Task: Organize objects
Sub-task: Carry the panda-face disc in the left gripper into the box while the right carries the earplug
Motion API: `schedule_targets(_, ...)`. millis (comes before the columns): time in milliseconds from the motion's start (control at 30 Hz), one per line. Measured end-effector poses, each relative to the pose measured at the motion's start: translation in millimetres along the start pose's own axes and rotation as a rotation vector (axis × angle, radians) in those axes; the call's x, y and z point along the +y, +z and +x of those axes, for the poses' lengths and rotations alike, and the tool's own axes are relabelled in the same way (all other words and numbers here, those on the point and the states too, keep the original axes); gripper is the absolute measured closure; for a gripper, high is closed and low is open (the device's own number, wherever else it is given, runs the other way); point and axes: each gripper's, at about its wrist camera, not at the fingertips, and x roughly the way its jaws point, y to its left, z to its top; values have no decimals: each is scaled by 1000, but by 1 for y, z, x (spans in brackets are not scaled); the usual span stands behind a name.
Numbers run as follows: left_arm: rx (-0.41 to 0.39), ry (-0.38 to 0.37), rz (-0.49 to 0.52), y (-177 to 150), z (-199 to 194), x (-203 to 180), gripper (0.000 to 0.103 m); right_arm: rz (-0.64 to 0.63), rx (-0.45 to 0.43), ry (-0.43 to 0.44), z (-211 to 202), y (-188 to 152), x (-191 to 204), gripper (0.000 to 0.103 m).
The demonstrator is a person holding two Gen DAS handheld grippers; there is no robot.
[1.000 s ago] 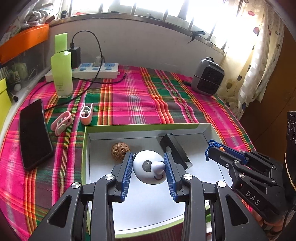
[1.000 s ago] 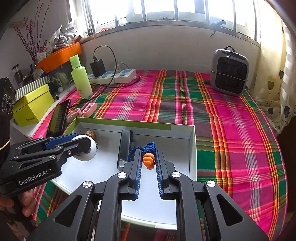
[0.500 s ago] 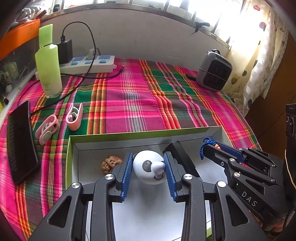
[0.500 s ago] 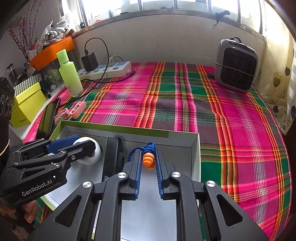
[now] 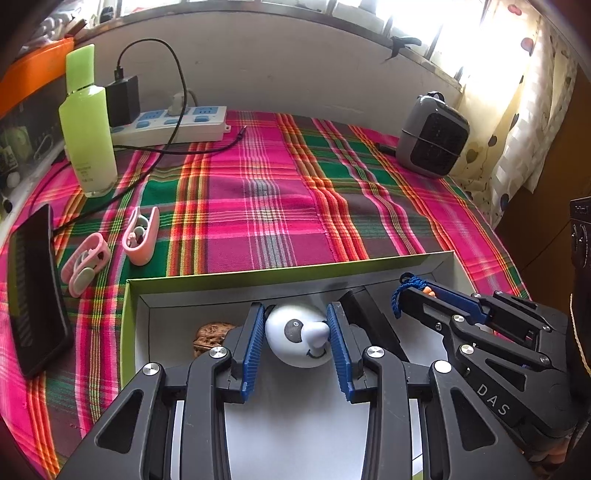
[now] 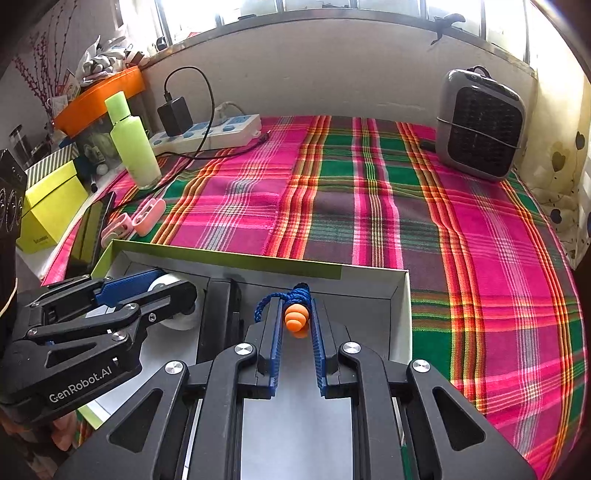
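A white toy (image 5: 300, 339) is clamped by the left hand-held gripper (image 5: 297, 345) and an orange earplug (image 6: 295, 320) by the right hand-held gripper (image 6: 295, 325), both over the box (image 5: 280, 271).

Daylight pours through the window (image 5: 461, 33) behind my table, blown out to white at the top right. The curtain (image 5: 517, 122) glows and washes out. The plaid cloth (image 6: 332, 206) is bright and sharp. Fisheye bending curves the edges, corners go black, and my box (image 6: 404, 314) floor shows soft shadows.
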Motion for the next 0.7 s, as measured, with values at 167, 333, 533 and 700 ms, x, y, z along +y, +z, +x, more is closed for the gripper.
schedule_targets(167,5,7,14,1,1,-2,70,5,10,-1,3,0,-1,87)
schedule_targets(333,7,15,21,1,2,-3,70,4,19,-2,6,-1,-1,87)
schedule_targets(533,10,11,21,2,3,-2,70,-3,21,-7,8,-2,1,87)
schedule_targets(700,10,15,20,2,3,-2,70,-10,23,-15,8,-2,2,86)
